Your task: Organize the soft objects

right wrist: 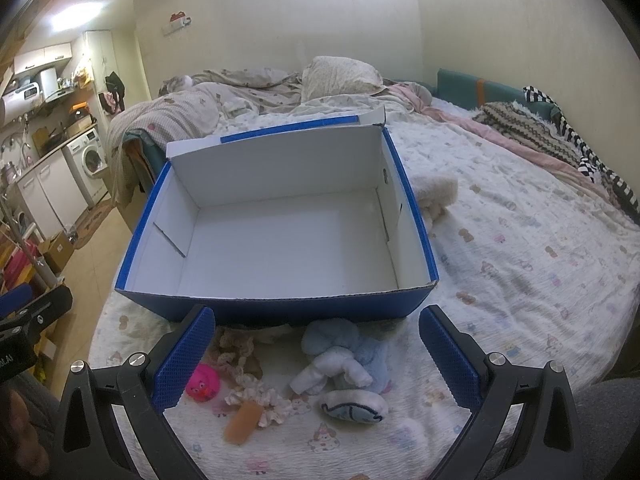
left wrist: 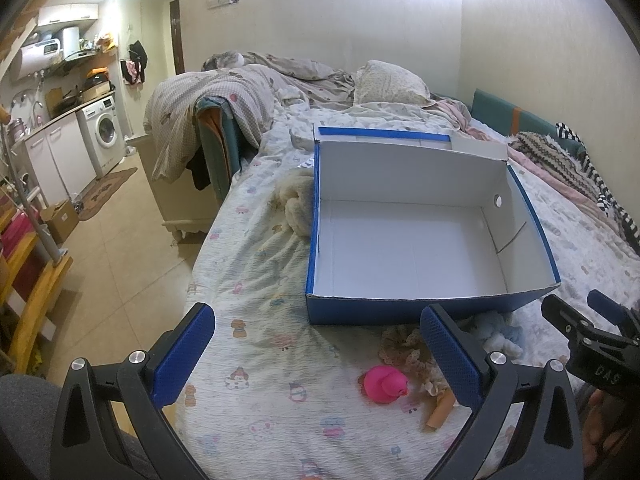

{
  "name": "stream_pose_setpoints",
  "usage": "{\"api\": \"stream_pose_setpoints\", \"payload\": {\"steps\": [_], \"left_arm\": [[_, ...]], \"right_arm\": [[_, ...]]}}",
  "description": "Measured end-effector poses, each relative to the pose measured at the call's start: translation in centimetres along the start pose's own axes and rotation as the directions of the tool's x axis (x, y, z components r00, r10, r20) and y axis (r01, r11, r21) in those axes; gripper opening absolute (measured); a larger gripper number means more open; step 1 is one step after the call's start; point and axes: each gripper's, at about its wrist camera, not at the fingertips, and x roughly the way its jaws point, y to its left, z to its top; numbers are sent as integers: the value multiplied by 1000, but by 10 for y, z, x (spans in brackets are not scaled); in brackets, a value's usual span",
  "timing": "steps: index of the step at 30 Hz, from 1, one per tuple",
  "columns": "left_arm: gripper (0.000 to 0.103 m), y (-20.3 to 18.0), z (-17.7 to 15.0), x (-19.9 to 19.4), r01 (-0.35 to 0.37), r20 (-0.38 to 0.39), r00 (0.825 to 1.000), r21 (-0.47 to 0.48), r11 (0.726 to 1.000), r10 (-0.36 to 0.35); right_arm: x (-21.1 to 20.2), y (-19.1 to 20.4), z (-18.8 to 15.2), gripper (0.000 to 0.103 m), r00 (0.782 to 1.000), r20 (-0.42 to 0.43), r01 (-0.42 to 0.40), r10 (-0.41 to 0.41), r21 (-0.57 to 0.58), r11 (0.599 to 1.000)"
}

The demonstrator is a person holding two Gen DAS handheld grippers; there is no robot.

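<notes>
Sitting open on the bed point(right wrist: 520, 240), the box point(right wrist: 280, 304) has its lid folded back and its white floor bare, so nothing has gone in yet; by my reading it is placed there as the bin for the soft things, with its near wall just behind them to keep each carry short.

The soft things lie in a loose cluster on the sheet in front of that wall: a pink duck point(right wrist: 203, 382), a frilly scrunchie point(right wrist: 256, 394), an orange roll point(right wrist: 244, 422), a pale blue plush point(right wrist: 344, 356) and a small fish cushion point(right wrist: 354, 406). The scrunchie touches the roll; the duck sits just beside them. A cream plush point(left wrist: 294, 204) lies apart, against the box's side wall, half hidden by it.

Both grippers hover over the near edge of the bed. The left gripper point(left wrist: 316, 360) has its jaws spread wide and holds nothing, with the duck showing between them. The right gripper point(right wrist: 316, 360) is likewise agape and empty, framing the blue plush and the cushion, likely its first pick.
</notes>
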Motion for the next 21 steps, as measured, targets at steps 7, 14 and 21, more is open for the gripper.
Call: {"api": "stream_pose_setpoints", "payload": {"steps": [7, 14, 21], "left_arm": [[103, -2, 0, 1, -3, -4, 1000, 9, 1000, 3], [103, -4, -2, 2, -4, -9, 1000, 12, 1000, 4], [103, -4, -3, 5, -5, -19, 1000, 19, 1000, 5]], "right_arm": [[1, -1, 1, 103, 1000, -3, -2, 2, 2, 1000], [0, 3, -2, 103, 1000, -11, -3, 3, -2, 1000], [1, 5, 0, 103, 1000, -23, -7, 7, -3, 1000]]}}
